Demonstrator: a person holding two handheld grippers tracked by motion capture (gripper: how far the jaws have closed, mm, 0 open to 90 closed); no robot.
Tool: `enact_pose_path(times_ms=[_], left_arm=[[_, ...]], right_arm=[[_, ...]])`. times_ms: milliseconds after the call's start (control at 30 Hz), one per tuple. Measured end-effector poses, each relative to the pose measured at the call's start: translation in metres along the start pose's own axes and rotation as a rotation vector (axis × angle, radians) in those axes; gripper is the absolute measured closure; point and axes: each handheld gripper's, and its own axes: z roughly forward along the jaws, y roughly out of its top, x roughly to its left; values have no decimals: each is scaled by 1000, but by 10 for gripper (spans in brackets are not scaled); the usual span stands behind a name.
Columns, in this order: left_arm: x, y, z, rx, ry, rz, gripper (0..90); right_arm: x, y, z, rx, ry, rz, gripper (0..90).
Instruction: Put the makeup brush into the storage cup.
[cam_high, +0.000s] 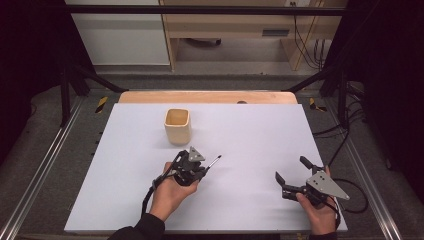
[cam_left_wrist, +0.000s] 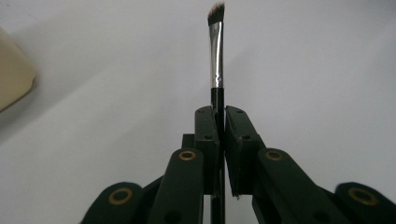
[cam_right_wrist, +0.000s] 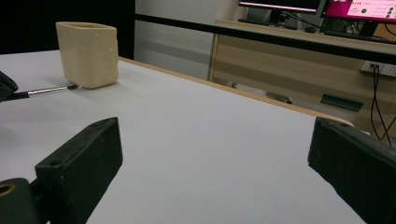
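A cream square cup (cam_high: 177, 126) stands upright on the white-topped counter (cam_high: 250, 135), toward its far side and a little left of its middle. It serves as the landmark here.

The left gripper (cam_high: 204, 169) sits nearer the person than the cup and slightly to its right, held in the person's left hand (cam_high: 172, 192). Its jaws are closed on the black handle of a small angled makeup brush (cam_high: 214, 162). In the left gripper view the brush (cam_left_wrist: 216, 56) runs straight out from between the two jaws, showing a silver ferrule and a slanted dark bristle tip, with the cup's edge (cam_left_wrist: 14, 77) at the far left. The brush tip points away from the hand and lies near the cup's near right corner, apart from it; whether the tip touches the counter I cannot tell.

The right gripper (cam_high: 292, 175) is well apart from the cup, off to its right and close to the counter's near edge, held in the right hand (cam_high: 320, 212). Its jaws stand wide open with nothing between them. In the right gripper view the cup (cam_right_wrist: 88, 53) appears at upper left, with the brush tip (cam_right_wrist: 51, 89) just beside its base.
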Motion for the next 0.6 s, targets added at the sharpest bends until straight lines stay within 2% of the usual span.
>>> enact_pose_path(times_ms=[267,400,500,600], left_arm=[[11,1,-11,-41,18,-26,840],[14,1,-15,-66,32,-31,840],[16,1,-18,-80,27,-40,840],[16,3,-24,-108,31,-47,840]], right_arm=[[0,0,0,0,-2,-1,33],[0,0,0,3,1,3,33],[0,0,0,4,2,4,34],[-1,0,0,-4,2,21,35]])
